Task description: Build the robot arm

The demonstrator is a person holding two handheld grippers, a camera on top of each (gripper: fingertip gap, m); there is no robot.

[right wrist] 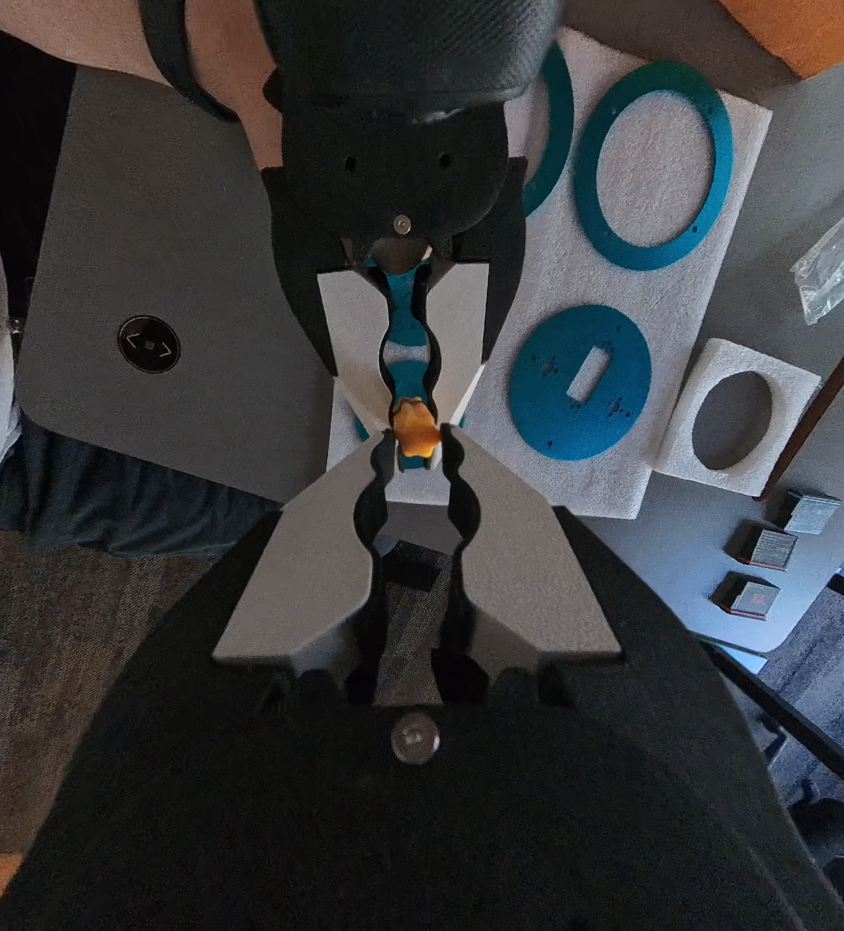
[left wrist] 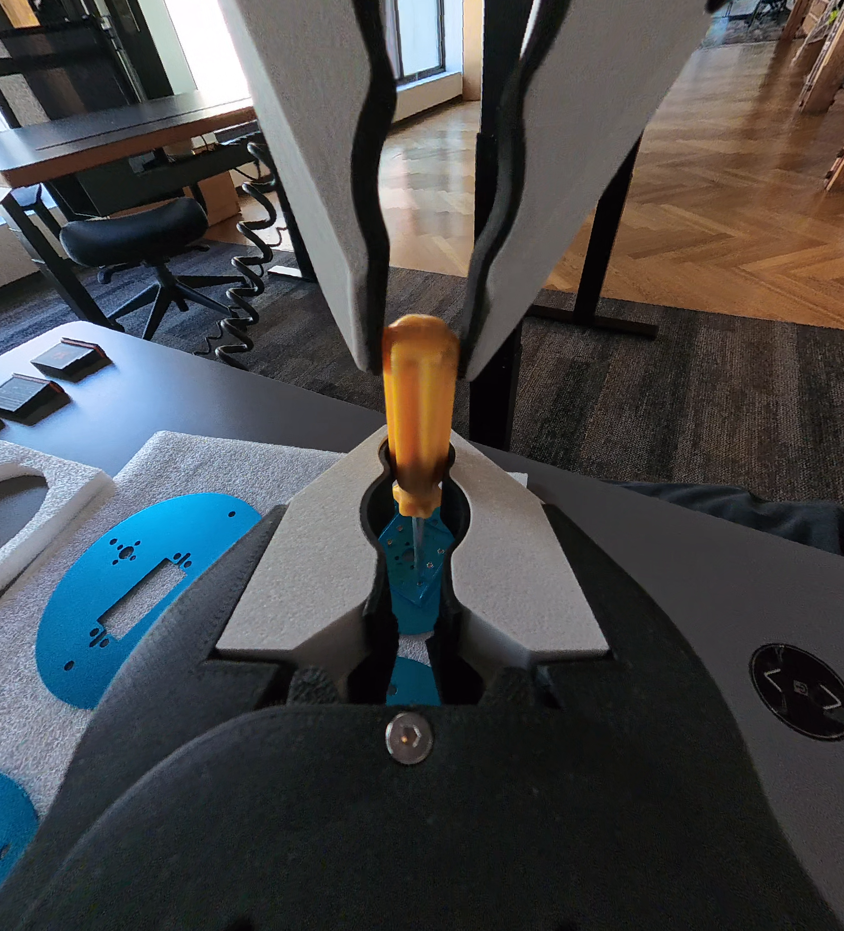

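An orange-handled screwdriver [left wrist: 417, 393] stands upright with its tip on a small blue perforated part [left wrist: 414, 569]. My left gripper [left wrist: 418, 448] is shut on the lower end of the handle. My right gripper [left wrist: 419, 370] comes down from above, its fingertips closed on the handle's top. In the right wrist view, looking straight down, my right gripper [right wrist: 417, 436] clamps the orange handle [right wrist: 413, 433], and the left gripper [right wrist: 412, 403] meets it from the far side. The blue part lies on a white foam pad [left wrist: 198, 468].
A blue disc with a rectangular cutout [right wrist: 581, 383] and a blue ring [right wrist: 654, 166] lie on the foam pad [right wrist: 661, 302]. A foam block with an oval hole [right wrist: 737, 418], small black boxes [right wrist: 747, 597] and a plastic bag [right wrist: 843, 252] lie on the grey table [left wrist: 661, 579]. The table edge is close behind the screwdriver. About 6 cm separates my left fingertips from my right.
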